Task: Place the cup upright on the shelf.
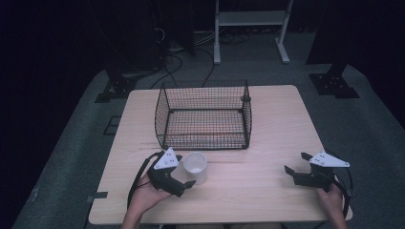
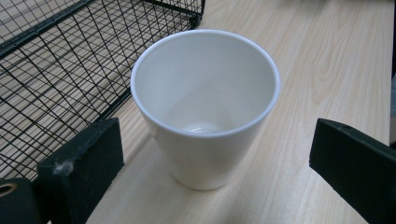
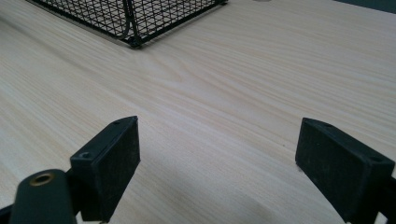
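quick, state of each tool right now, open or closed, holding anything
Left tool: open, jaws either side of the white cup, not gripping it.
Right tool: open, holding nothing, above the bare table.

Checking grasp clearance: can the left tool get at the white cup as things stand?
Probably yes. The left tool is open, its jaws standing either side of the upright, empty white ceramic cup with nothing between. The black wire basket sits close beside it, apparently apart.
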The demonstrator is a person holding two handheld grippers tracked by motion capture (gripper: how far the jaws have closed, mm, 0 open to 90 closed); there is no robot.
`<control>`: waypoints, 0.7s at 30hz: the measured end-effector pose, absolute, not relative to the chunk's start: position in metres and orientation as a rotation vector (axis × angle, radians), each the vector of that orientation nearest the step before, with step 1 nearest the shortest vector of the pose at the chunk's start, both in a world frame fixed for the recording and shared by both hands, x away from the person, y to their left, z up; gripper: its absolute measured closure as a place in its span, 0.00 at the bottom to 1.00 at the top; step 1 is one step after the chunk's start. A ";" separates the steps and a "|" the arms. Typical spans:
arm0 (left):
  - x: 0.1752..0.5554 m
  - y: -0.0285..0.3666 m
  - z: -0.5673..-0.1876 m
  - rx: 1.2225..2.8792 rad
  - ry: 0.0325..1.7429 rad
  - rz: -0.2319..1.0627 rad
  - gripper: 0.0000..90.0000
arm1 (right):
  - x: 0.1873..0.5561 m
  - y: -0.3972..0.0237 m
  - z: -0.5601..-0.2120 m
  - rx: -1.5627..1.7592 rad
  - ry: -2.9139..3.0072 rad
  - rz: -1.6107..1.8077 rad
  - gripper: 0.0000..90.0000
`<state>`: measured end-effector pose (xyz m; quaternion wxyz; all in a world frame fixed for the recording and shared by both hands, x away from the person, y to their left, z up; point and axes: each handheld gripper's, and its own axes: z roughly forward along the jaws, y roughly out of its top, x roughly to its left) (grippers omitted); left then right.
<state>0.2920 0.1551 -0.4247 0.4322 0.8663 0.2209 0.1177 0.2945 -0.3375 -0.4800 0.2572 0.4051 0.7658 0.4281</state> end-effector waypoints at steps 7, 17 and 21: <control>0.298 0.148 -0.428 2.186 0.551 0.279 0.02 | 0.294 -0.337 -0.480 1.099 2.077 1.162 0.15; 0.305 0.142 -0.433 2.224 0.564 0.275 0.02 | 0.294 -0.338 -0.480 1.098 2.077 1.163 0.15; 0.309 0.139 -0.434 2.234 0.569 0.272 0.02 | 0.294 -0.338 -0.480 1.098 2.077 1.163 0.15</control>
